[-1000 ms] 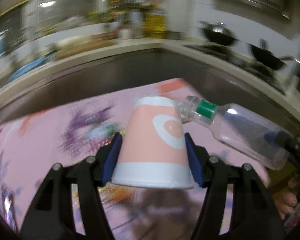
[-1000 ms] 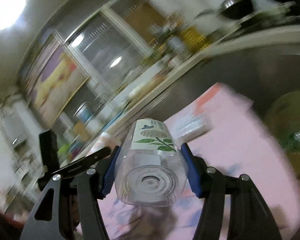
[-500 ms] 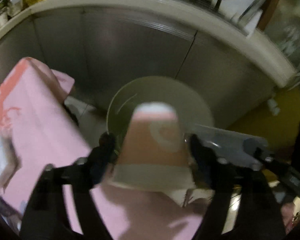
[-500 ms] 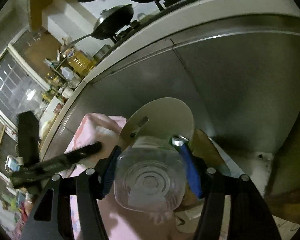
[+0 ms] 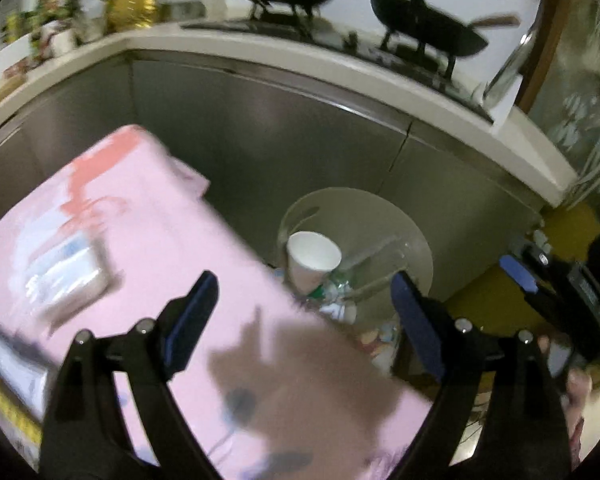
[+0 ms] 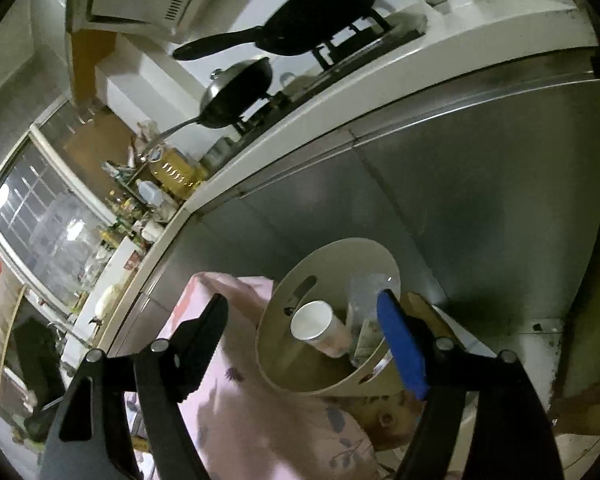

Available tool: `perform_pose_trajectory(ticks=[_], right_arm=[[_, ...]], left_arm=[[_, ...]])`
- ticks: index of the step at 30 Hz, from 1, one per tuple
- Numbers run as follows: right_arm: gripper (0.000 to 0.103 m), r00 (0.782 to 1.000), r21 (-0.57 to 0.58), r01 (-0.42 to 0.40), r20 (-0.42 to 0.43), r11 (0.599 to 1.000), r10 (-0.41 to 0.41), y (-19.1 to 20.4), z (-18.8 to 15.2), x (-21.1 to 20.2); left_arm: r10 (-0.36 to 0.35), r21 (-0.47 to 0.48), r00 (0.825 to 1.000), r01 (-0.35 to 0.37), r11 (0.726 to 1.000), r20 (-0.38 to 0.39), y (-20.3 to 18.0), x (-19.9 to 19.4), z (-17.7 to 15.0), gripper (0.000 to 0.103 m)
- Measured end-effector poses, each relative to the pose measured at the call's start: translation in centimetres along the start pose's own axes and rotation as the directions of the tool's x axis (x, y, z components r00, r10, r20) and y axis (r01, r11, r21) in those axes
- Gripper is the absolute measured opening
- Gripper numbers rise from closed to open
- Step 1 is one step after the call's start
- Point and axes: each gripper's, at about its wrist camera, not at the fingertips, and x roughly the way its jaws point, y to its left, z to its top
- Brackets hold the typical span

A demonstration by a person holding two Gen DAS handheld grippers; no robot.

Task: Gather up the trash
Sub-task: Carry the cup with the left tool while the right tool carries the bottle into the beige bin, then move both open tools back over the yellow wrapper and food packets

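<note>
A beige trash bin (image 5: pixel 404 224) stands on the floor past the table's edge. Inside it lie the paper cup (image 5: pixel 312 260), mouth up, and the clear plastic bottle (image 5: pixel 380 264). My left gripper (image 5: pixel 304 300) is open and empty above the table corner, just short of the bin. In the right wrist view the bin (image 6: pixel 284 340) holds the cup (image 6: pixel 316 326) and the bottle (image 6: pixel 366 304). My right gripper (image 6: pixel 304 328) is open and empty above the bin. The right gripper also shows at the right of the left wrist view (image 5: pixel 540 280).
The pink tablecloth (image 5: pixel 120 240) covers the table, with a plastic-wrapped packet (image 5: pixel 64 276) lying on it. Steel cabinet fronts (image 5: pixel 300 140) stand behind the bin. Pans (image 6: pixel 312 20) sit on the stove on the counter above.
Both grippers opened over the bin. The cup and the bottle dropped out of them and now lie inside the bin.
</note>
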Motion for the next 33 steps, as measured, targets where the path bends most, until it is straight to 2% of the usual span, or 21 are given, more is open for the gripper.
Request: perform_pose_trajectory(ticks=[2, 5, 11, 13, 17, 22, 25, 29, 33], right_arm=[[0.074, 1.0, -0.027, -0.024, -0.015, 0.999, 0.024, 1.2, -1.2, -0.1], [0.074, 0.996, -0.058, -0.072, -0.056, 0.996, 0.069, 3.2, -2.9, 0.5], [0.074, 0.968, -0.149, -0.191, -0.192, 0.97, 0.161, 9.5, -7.6, 2.1], [0.074, 0.95, -0.174, -0.233, -0.251, 0.957, 0.185, 11.8, -9.8, 2.7], [0.074, 0.912, -0.211, -0.294, -0.353, 0.932, 0.208, 15.6, -13.7, 3.4], [0.074, 0.855, -0.275, -0.365, -0.477, 0.89, 0.203, 20.1, -19.2, 3.7], [0.073, 0.823, -0.304, -0.396, -0.536, 0.867, 0.188, 22.1, -22.0, 3.6], [0.071, 0.78, -0.331, -0.428, -0.606, 0.841, 0.158, 24.0, -25.6, 3.2], [0.067, 0.756, -0.352, -0.452, -0.639, 0.82, 0.142, 25.2, -27.5, 2.5]], left_arm=[[0.036, -0.014, 0.999, -0.035, 0.999, 0.021, 1.4, -2.4, -2.3, 0.086], [0.073, -0.038, 0.997, -0.072, 0.997, 0.011, 3.6, -5.5, -6.3, 0.086], [0.195, -0.138, 0.981, -0.194, 0.971, -0.005, 9.4, -12.0, -13.7, 0.086], [0.234, -0.185, 0.972, -0.233, 0.955, -0.016, 11.5, -13.9, -15.7, 0.086], [0.33, -0.298, 0.943, -0.325, 0.898, -0.033, 16.6, -18.2, -19.8, 0.086], [0.399, -0.428, 0.916, -0.38, 0.82, -0.05, 21.3, -21.8, -24.0, 0.086], [0.415, -0.474, 0.908, -0.392, 0.788, -0.061, 23.1, -22.9, -25.8, 0.086], [0.438, -0.498, 0.896, -0.414, 0.762, -0.074, 24.3, -23.4, -27.4, 0.086], [0.471, -0.507, 0.879, -0.439, 0.742, -0.072, 25.0, -23.9, -28.0, 0.086]])
